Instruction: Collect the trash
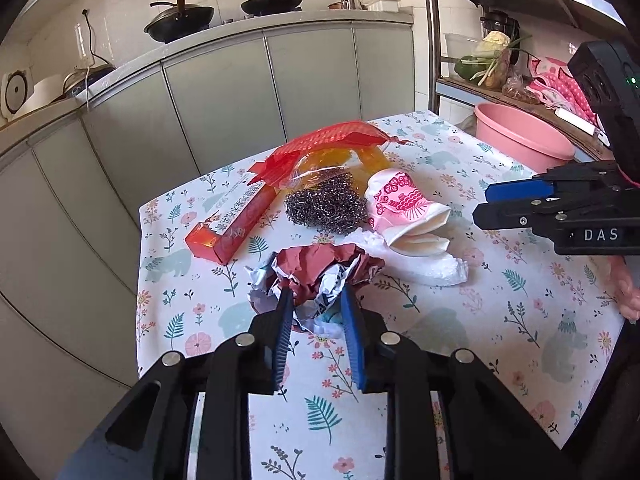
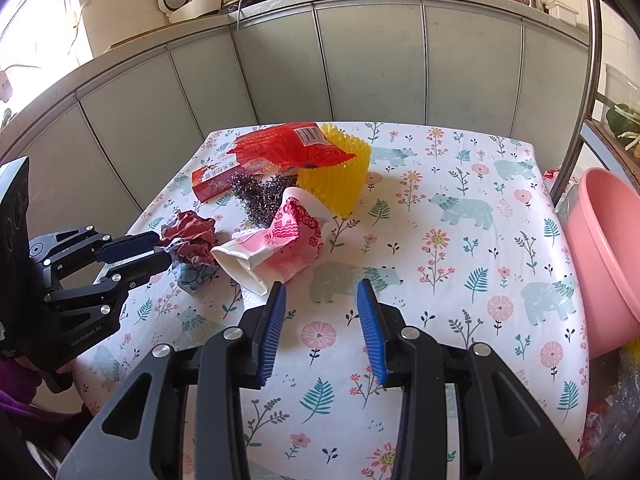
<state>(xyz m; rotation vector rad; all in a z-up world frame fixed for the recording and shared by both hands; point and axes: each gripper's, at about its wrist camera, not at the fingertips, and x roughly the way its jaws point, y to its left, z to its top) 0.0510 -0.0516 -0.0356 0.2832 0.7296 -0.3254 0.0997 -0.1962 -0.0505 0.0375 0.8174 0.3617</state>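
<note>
At the centre of the left wrist view, the left gripper (image 1: pixel 318 300) is clamping its jaws on the crumpled paper ball (image 1: pixel 316 276) lying on the desk (image 1: pixel 500 320). The right gripper (image 2: pixel 322 320) is hovering, jaws apart and empty.

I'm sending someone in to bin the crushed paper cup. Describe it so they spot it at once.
On the table with the floral, bear-print cloth, the clutter sits towards the far left. The crushed white paper cup with pink-red patterns lies on its side there, in front of the grey steel-wool scourer and the yellow ribbed plastic basket. It alone is pink and white, with a flattened mouth.
</note>
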